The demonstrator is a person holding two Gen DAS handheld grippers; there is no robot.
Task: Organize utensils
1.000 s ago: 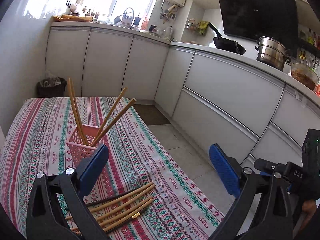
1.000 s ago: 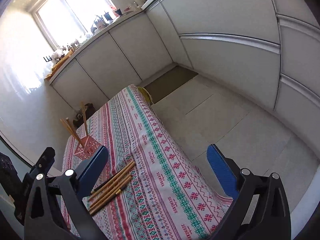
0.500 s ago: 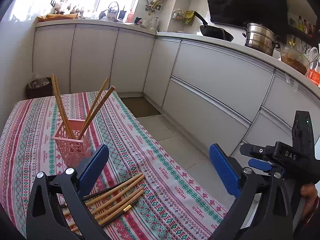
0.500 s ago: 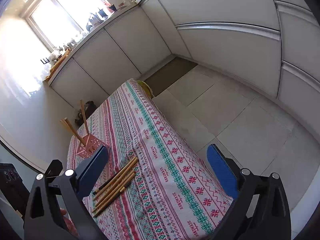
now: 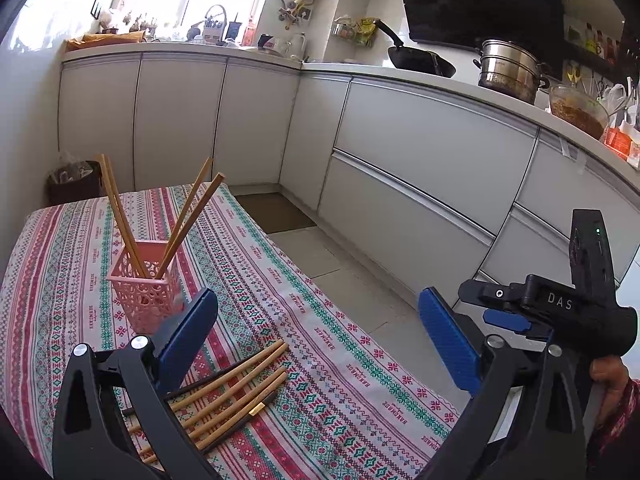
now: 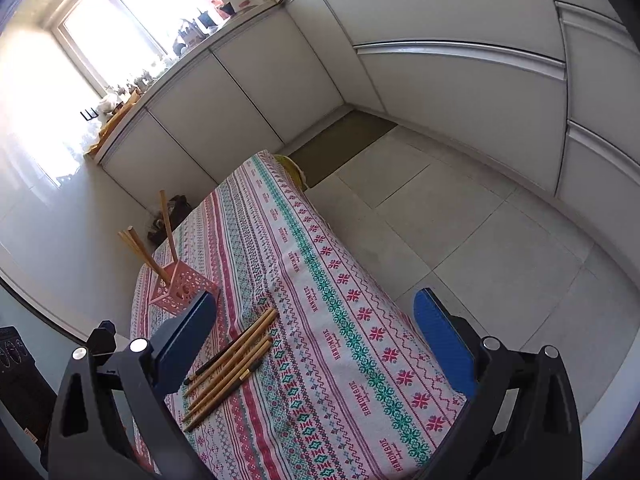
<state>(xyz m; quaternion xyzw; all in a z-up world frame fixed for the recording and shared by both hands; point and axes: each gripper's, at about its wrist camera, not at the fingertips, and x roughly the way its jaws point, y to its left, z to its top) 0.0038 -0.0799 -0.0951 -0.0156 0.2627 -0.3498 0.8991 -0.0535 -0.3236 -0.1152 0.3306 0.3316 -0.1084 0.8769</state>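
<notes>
Both our grippers, left gripper (image 5: 318, 330) and right gripper (image 6: 316, 334), hang with jaws wide, empty. Loose chopsticks (image 5: 236, 390) lie near on the worktop (image 5: 320, 320), pink holder (image 5: 146, 280) farther left. Light, stiff, slippery; we'd pinch mid-shaft.

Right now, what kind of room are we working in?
A home kitchen, most likely: white cabinets under a counter holding a wok and steel pot, and a table with a patterned cloth beside them.

From the left wrist we look low across the table (image 5: 304, 304) toward the counters; from the right wrist, higher and tilted down. Both views share the pink basket (image 5: 144, 296) (image 6: 182, 286) and loose chopsticks (image 5: 236, 392) (image 6: 232, 360).
</notes>
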